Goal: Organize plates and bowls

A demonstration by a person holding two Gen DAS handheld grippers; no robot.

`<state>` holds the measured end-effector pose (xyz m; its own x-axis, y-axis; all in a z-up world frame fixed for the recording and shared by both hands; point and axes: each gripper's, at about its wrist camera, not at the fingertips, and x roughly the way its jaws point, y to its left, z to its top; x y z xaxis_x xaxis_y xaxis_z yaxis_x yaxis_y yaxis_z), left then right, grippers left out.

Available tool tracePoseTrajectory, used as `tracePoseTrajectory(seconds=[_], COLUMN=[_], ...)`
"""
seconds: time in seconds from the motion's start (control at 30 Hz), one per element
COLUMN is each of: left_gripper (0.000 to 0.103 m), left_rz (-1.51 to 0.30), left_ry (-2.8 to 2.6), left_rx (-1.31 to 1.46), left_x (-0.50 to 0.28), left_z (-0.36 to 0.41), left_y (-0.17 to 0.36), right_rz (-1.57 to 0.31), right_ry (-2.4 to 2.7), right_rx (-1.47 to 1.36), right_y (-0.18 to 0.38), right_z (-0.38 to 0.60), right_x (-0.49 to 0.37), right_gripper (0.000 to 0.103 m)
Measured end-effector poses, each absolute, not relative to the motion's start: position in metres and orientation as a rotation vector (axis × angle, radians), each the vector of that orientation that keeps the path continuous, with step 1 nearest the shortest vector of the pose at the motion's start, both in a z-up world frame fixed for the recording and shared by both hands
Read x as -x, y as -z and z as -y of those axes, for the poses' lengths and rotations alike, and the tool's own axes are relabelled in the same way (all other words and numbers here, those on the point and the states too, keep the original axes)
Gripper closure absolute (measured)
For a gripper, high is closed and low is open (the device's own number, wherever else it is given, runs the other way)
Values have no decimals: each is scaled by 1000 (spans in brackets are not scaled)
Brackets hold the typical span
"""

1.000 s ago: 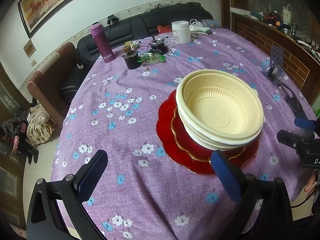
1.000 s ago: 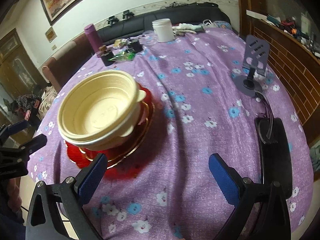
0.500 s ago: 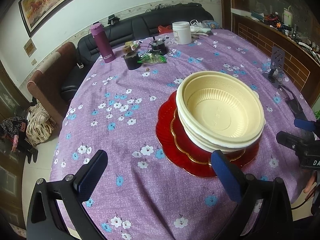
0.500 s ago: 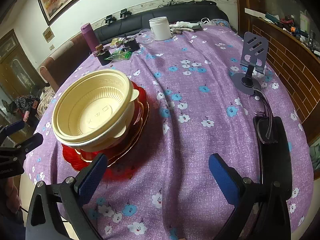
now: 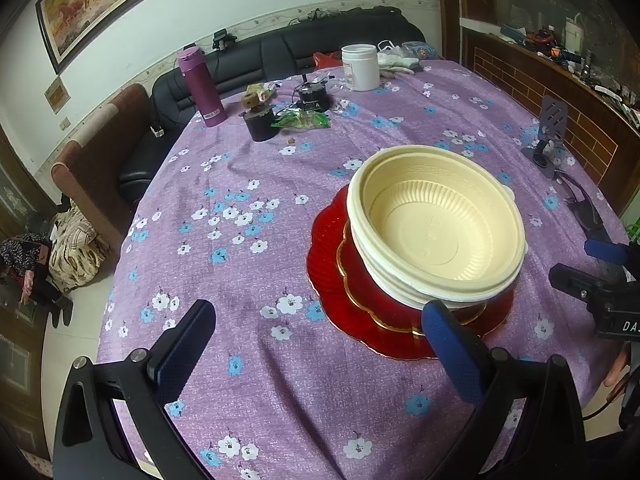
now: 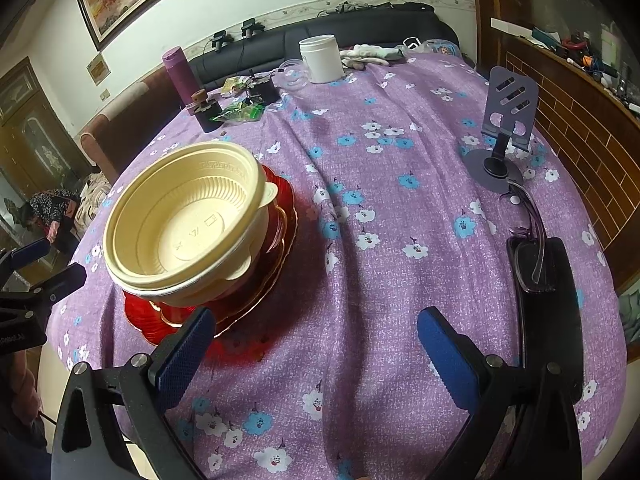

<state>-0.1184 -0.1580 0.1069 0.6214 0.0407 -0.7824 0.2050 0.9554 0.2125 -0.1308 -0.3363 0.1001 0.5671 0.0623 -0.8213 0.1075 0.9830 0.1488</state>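
Purple floral tablecloth (image 5: 248,380), black sofa (image 5: 320,48) behind; bowls (image 5: 436,228) stacked on red plates (image 5: 328,264); both hand-held grippers (image 5: 316,344) (image 6: 312,340) released.

You see cream bowls (image 5: 438,226) with ribbed inner walls, nested on red plates (image 5: 352,300) edged in gold. The tablecloth (image 5: 248,264) is purple, strewn with white and blue flowers. Your gripper pads (image 6: 182,360) are blue on black frames. Behind stand a magenta flask (image 5: 200,86) and a white jar (image 5: 360,67).

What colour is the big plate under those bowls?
Red with a gold rim; clearest in the left wrist view.
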Motion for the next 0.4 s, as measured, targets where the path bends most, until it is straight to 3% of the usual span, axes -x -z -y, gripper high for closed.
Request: tracePoseTrajectory(seconds=[0.4], left_gripper=[0], left_rz=[-865], left_ry=[161], left_rx=[-244], left_x=[128], left_z=[157], left_y=[-121], right_rz=[-970], right_ry=[34], right_rx=[-196], right_y=[-98], right_z=[341], right_x=[130], right_gripper=[1])
